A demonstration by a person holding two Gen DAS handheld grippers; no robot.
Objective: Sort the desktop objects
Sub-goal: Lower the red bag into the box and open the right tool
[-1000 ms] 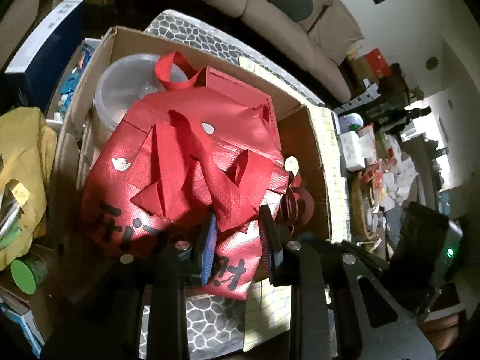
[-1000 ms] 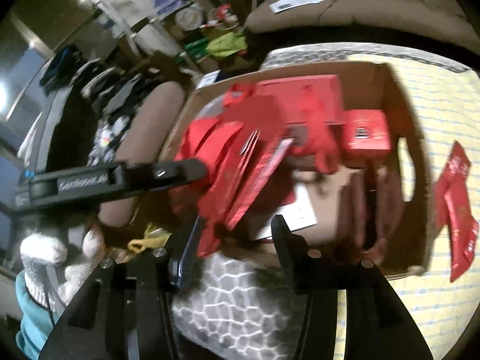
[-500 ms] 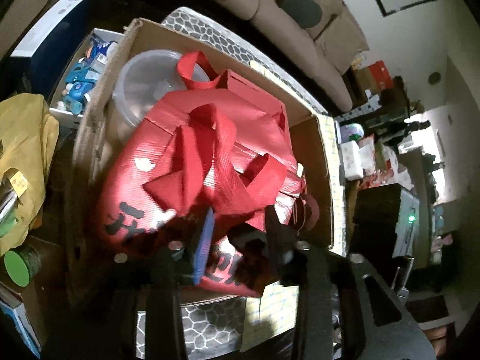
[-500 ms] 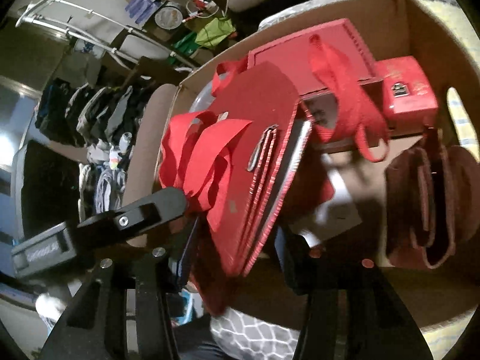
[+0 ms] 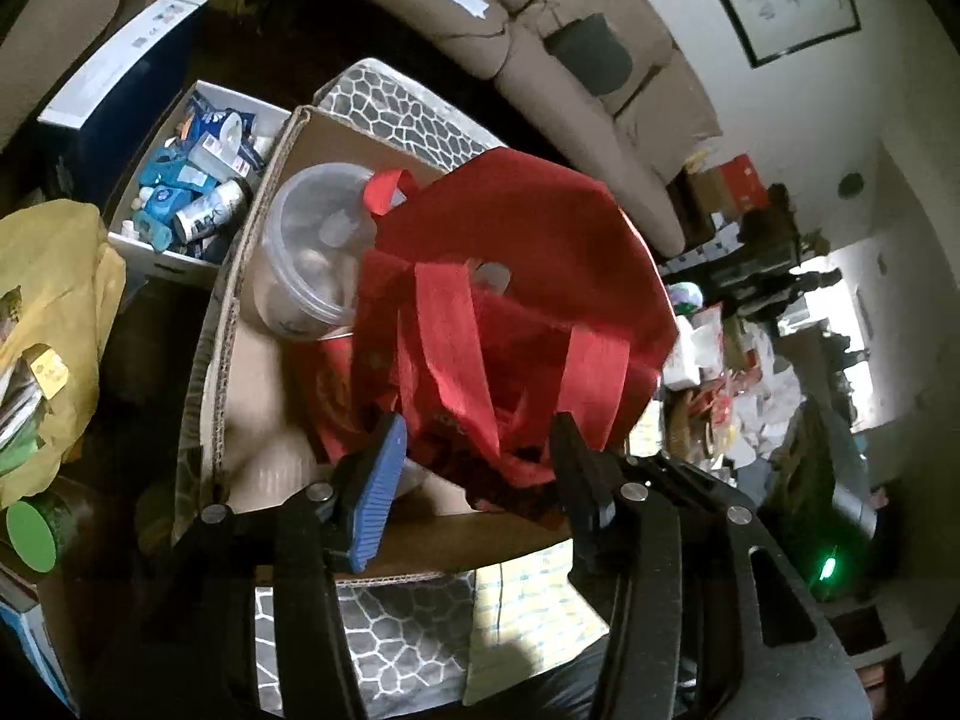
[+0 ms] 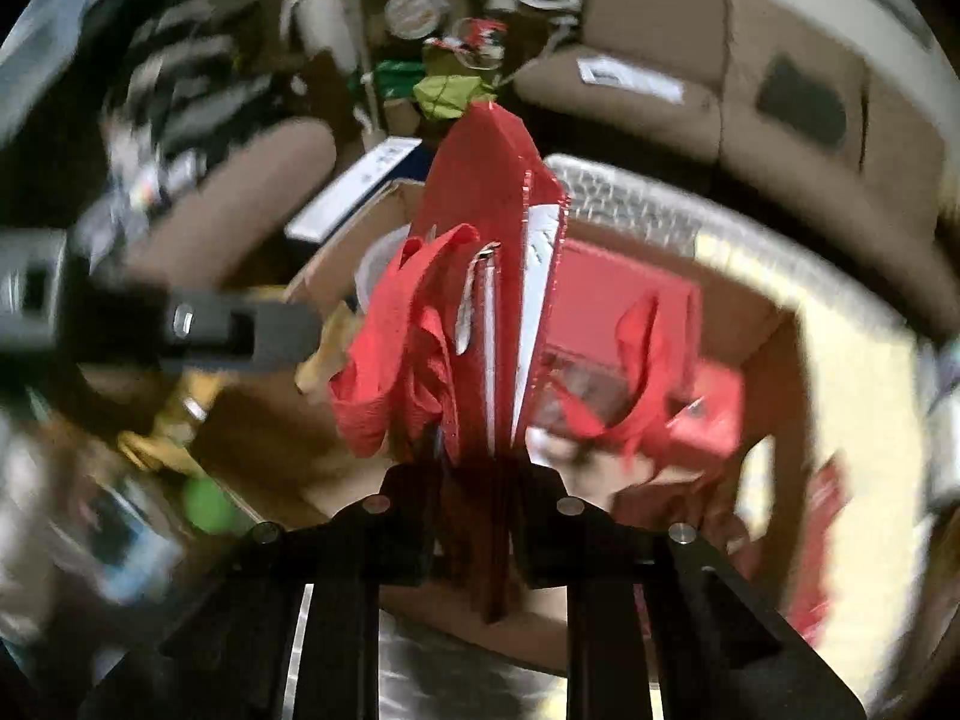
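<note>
Handover in progress: the right tool (image 6: 474,480) has just been closing and now pinches the folded red bag (image 6: 480,252) upright at centre frame, over the cardboard box (image 5: 210,360). The left tool (image 5: 477,444) has just been opening, fingers spread, bag between them but seemingly free. Next: lift clear. A patterned worktop (image 5: 396,642), sofa (image 5: 600,120) upper right, cluttered room.
</note>
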